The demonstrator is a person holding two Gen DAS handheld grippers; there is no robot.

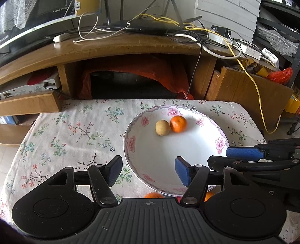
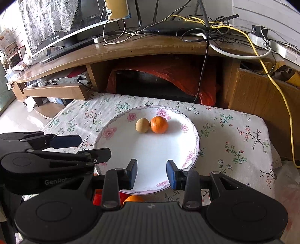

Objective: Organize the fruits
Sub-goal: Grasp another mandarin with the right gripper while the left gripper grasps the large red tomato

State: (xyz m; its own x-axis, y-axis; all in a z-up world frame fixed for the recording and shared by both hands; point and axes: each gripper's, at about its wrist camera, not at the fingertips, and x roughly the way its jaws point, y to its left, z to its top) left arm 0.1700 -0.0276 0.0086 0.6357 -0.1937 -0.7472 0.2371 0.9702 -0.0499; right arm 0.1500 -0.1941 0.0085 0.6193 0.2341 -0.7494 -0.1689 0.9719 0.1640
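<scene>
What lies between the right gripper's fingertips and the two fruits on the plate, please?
Only bare white plate, as the right wrist view shows: nothing lies between the right gripper and the tangerine or tan fruit.

A curved wooden TV stand (image 2: 150,48) spans the far side, carrying a TV (image 2: 61,24) at left and tangled cables (image 2: 215,30). Pale tiled floor (image 2: 16,112) shows left; a white panelled wall (image 2: 262,11) far right.

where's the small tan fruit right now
In both wrist views the tan fruit lies on the flowered plate, toward its far side, touching the orange on that orange's left.
</scene>
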